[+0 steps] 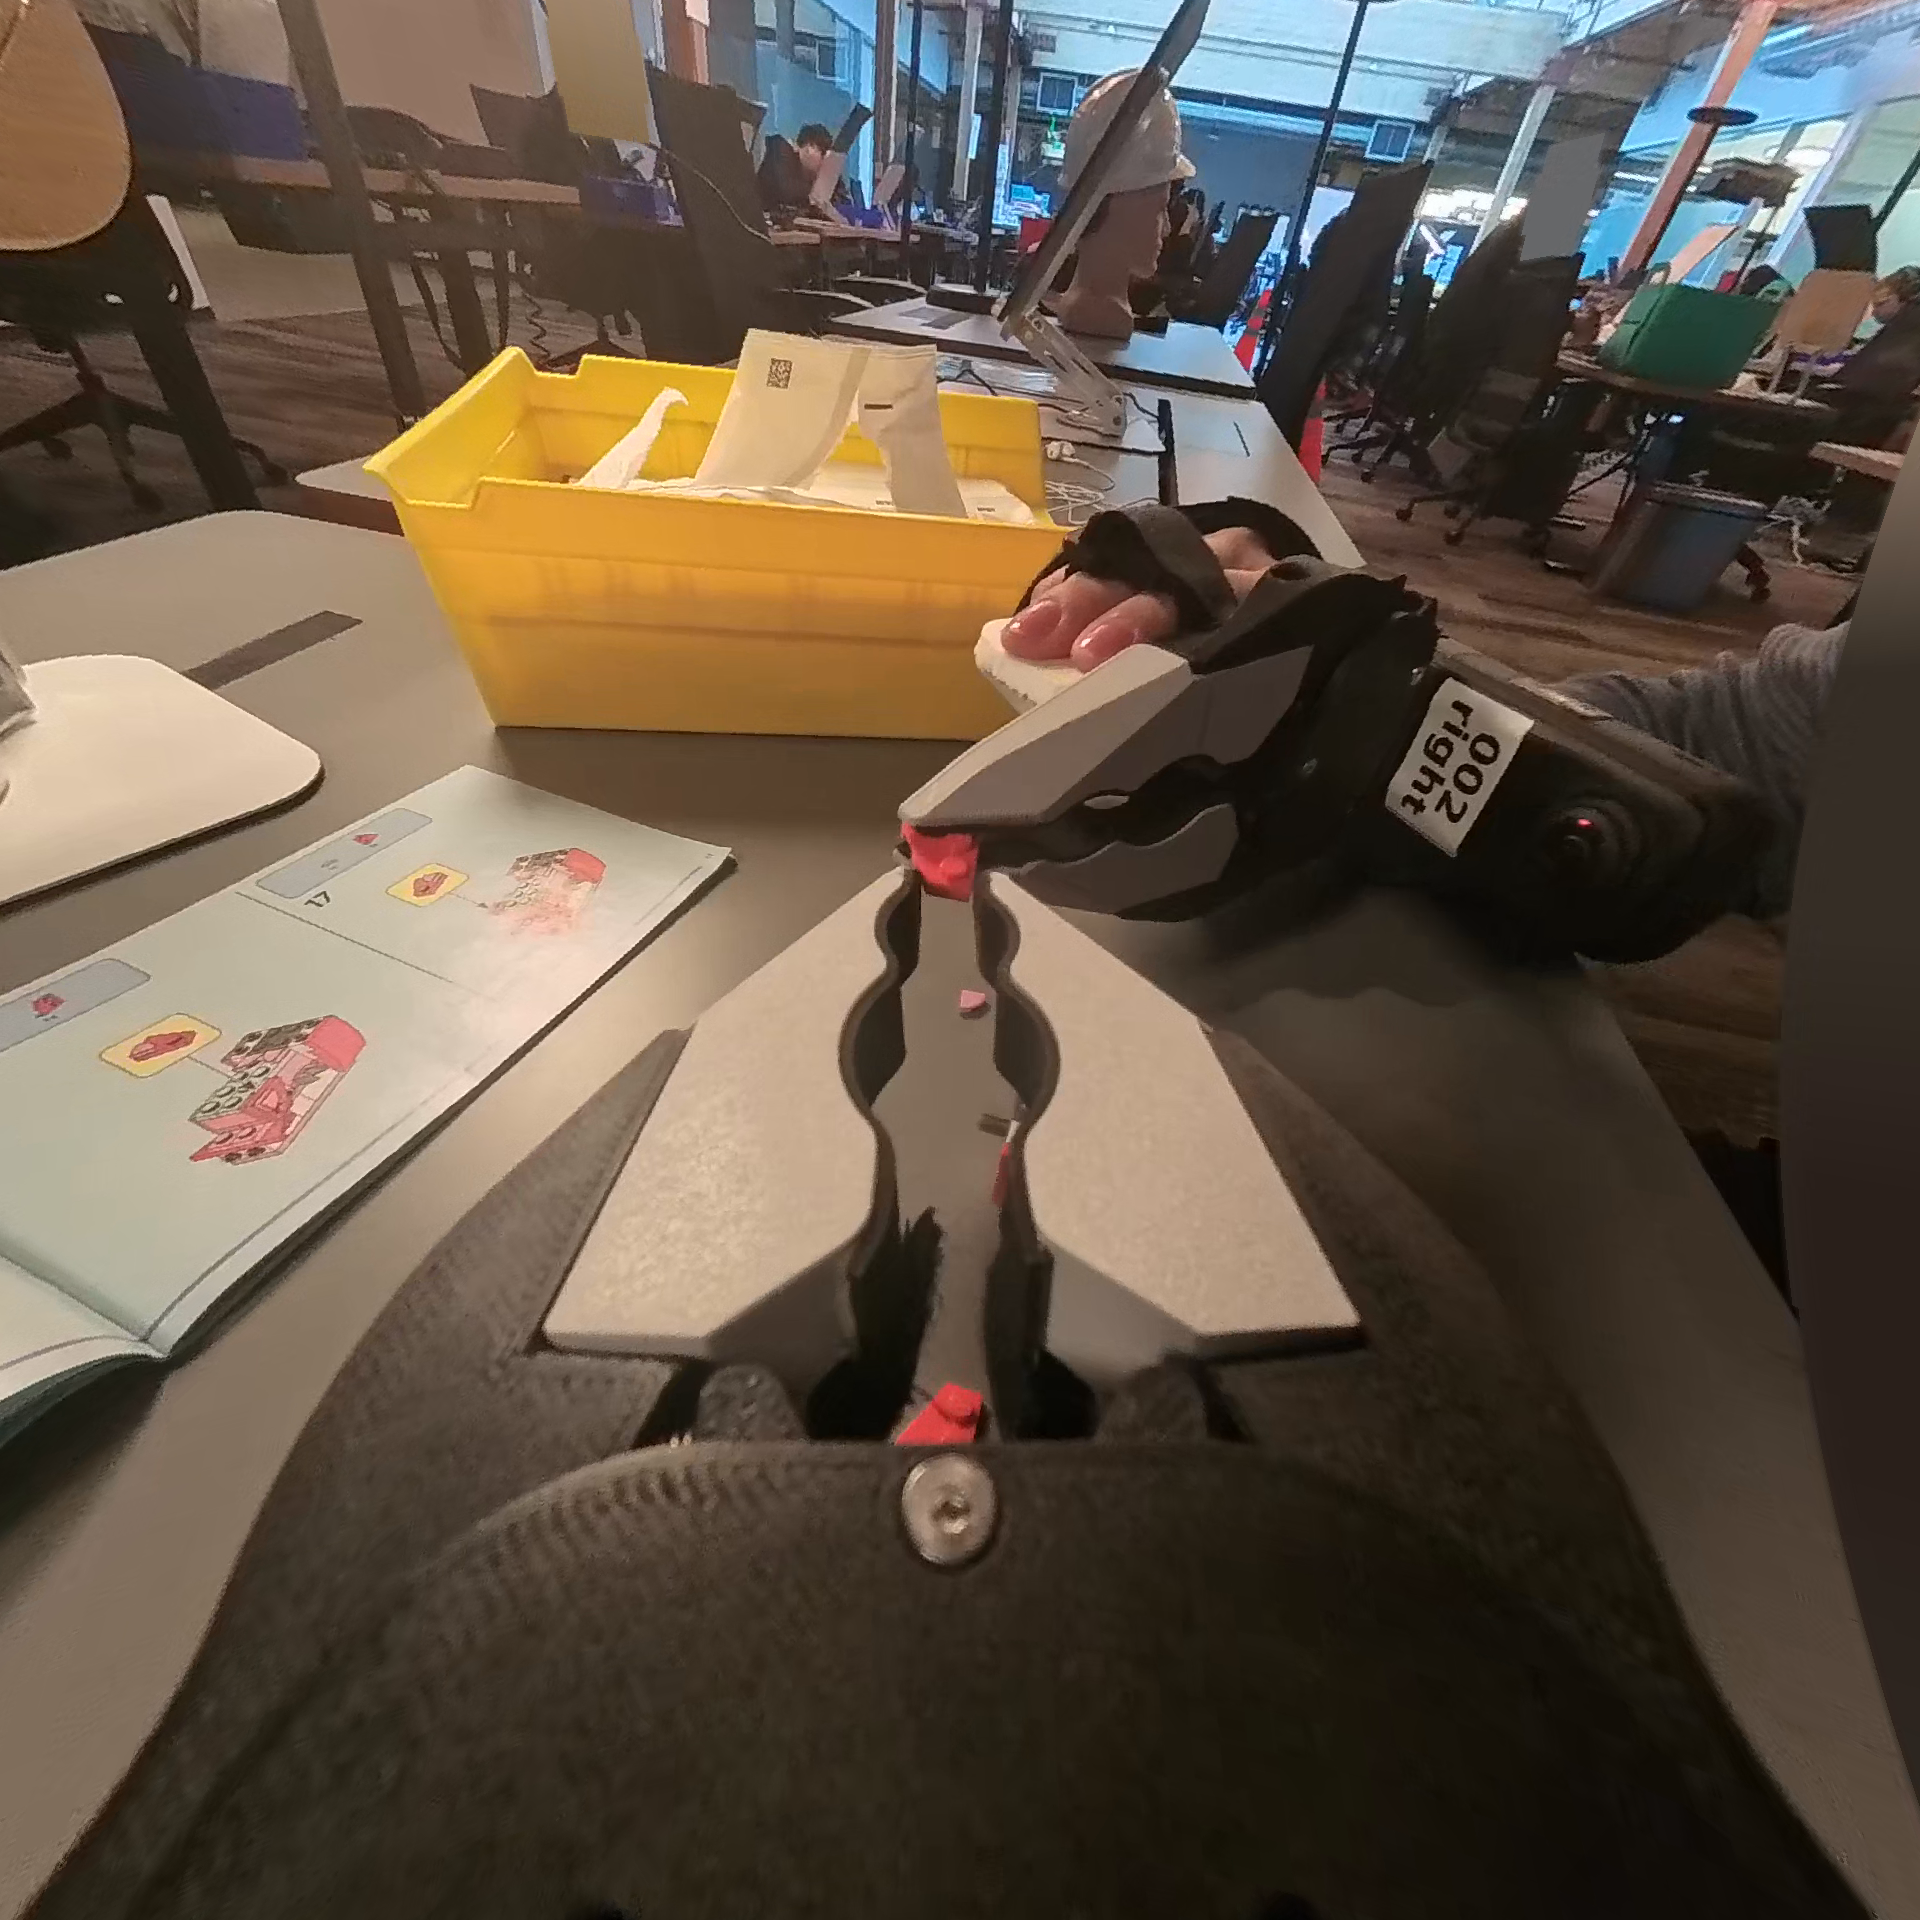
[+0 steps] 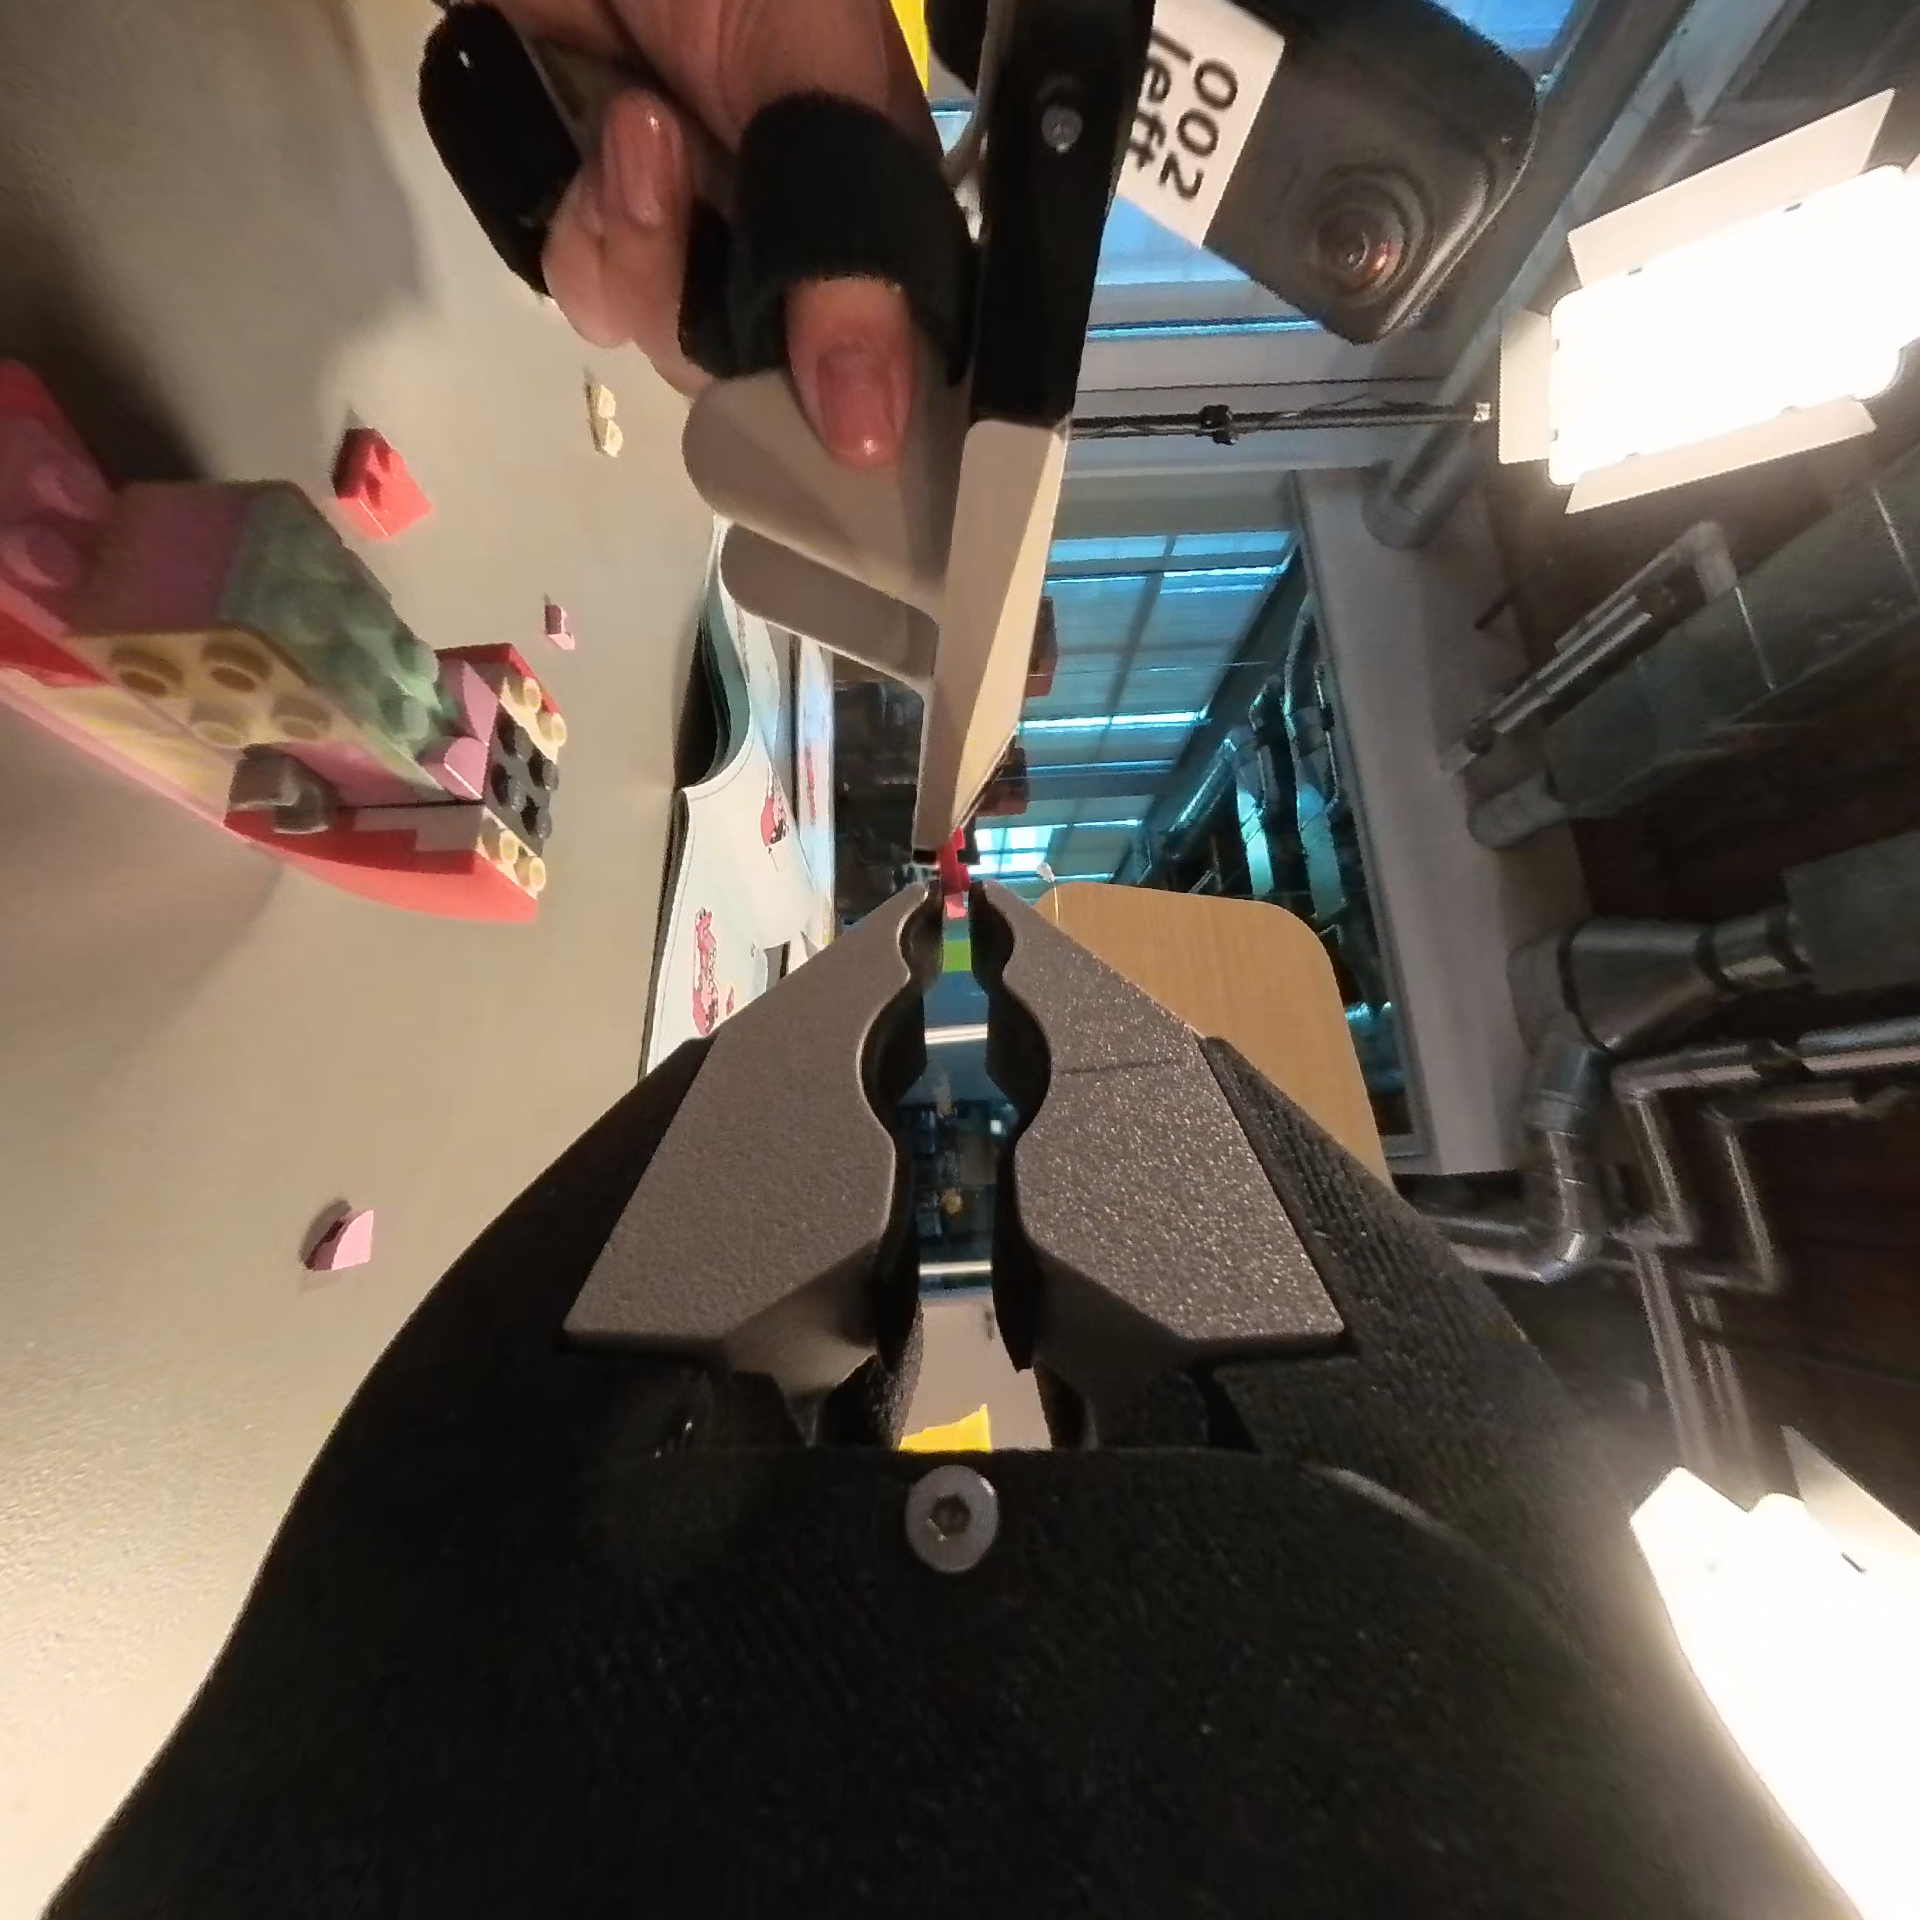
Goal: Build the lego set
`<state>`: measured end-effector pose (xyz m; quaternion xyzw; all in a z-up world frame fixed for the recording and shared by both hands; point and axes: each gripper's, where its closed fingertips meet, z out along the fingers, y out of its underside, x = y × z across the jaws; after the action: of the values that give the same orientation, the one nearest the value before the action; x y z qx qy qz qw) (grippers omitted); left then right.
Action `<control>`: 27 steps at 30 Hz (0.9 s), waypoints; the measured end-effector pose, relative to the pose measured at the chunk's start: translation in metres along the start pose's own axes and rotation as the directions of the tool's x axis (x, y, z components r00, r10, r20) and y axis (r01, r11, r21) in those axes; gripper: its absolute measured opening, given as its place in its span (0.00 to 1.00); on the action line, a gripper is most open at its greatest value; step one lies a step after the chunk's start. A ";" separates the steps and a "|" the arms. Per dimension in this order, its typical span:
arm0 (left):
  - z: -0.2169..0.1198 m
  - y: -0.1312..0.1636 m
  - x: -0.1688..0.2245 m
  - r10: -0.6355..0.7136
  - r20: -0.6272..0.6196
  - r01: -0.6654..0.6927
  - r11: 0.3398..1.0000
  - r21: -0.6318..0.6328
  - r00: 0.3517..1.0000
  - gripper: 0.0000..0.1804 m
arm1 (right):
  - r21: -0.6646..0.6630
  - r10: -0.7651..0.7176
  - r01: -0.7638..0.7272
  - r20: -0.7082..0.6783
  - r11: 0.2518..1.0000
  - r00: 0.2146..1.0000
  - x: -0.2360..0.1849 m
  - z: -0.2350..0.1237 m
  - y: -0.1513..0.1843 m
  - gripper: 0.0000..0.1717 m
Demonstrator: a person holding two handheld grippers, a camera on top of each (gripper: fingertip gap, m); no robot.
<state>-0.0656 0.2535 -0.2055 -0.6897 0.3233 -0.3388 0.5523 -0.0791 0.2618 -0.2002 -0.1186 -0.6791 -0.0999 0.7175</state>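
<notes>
Two grippers meet tip to tip above the grey desk (image 1: 727, 800), and between them sits one small red brick (image 1: 943, 864). We see the right gripper (image 1: 935, 844) come in from the right in the left wrist view, its fingers drawn narrow and clamped on the red brick from above and below. Our left gripper (image 1: 940, 883) has its fingers narrowly parted with the same brick at their tips; whether both pads press on it we cannot tell. A hand (image 1: 1101, 613) with black finger straps rests on the right gripper. On the desk beneath the left fingers lies a tiny pink piece (image 1: 972, 1002). To the left an open instruction booklet (image 1: 312, 997) lies flat, and behind it stands a yellow bin (image 1: 707, 623) holding white paper bags. In the right wrist view a partly built brick model (image 2: 343, 727) in red, pink, cream and black sits on the desk, with loose red and pink bricks near it.
</notes>
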 end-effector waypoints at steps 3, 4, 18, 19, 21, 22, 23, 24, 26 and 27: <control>0.002 0.003 -0.002 0.014 0.025 -0.013 1.000 -0.028 1.000 0.04 | -0.004 0.007 -0.007 0.010 1.000 1.000 -0.002 0.000 0.002 0.02; 0.002 0.003 -0.002 0.017 0.030 -0.017 0.999 -0.032 0.999 0.04 | -0.003 0.020 -0.020 0.019 1.000 1.000 -0.003 0.000 0.002 0.02; -0.016 0.028 -0.021 0.012 0.195 0.008 0.994 -0.105 0.981 0.05 | -0.510 0.806 -0.689 0.562 0.515 0.187 -0.067 -0.057 0.019 0.22; -0.015 0.028 -0.020 0.023 0.192 -0.003 0.994 -0.105 0.981 0.05 | -0.532 0.810 -0.684 0.567 0.499 0.149 -0.071 -0.061 0.018 0.21; -0.013 0.028 -0.020 0.049 0.195 -0.027 0.993 -0.111 0.980 0.05 | -0.535 0.809 -0.692 0.575 0.485 0.122 -0.074 -0.062 0.017 0.19; -0.012 0.029 -0.020 0.060 0.196 -0.038 0.992 -0.118 0.979 0.05 | -0.533 0.808 -0.698 0.578 0.478 0.112 -0.074 -0.061 0.016 0.19; -0.012 0.030 -0.020 0.067 0.194 -0.044 0.992 -0.121 0.979 0.05 | -0.542 0.811 -0.697 0.578 0.469 0.096 -0.076 -0.061 0.016 0.19; -0.011 0.030 -0.019 0.070 0.191 -0.047 0.991 -0.122 0.979 0.05 | -0.556 0.815 -0.693 0.574 0.459 0.080 -0.078 -0.060 0.016 0.19; -0.011 0.030 -0.018 0.075 0.188 -0.053 0.991 -0.123 0.979 0.05 | -0.597 0.826 -0.664 0.562 0.450 0.055 -0.087 -0.062 0.019 0.19; -0.011 0.030 -0.018 0.077 0.186 -0.055 0.991 -0.124 0.979 0.05 | -0.615 0.831 -0.647 0.554 0.451 0.052 -0.091 -0.063 0.022 0.19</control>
<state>-0.0867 0.2572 -0.2351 -0.7392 0.3111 -0.2329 0.5500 -0.0173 0.2618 -0.2947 -0.5522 -0.7452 0.2834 0.2438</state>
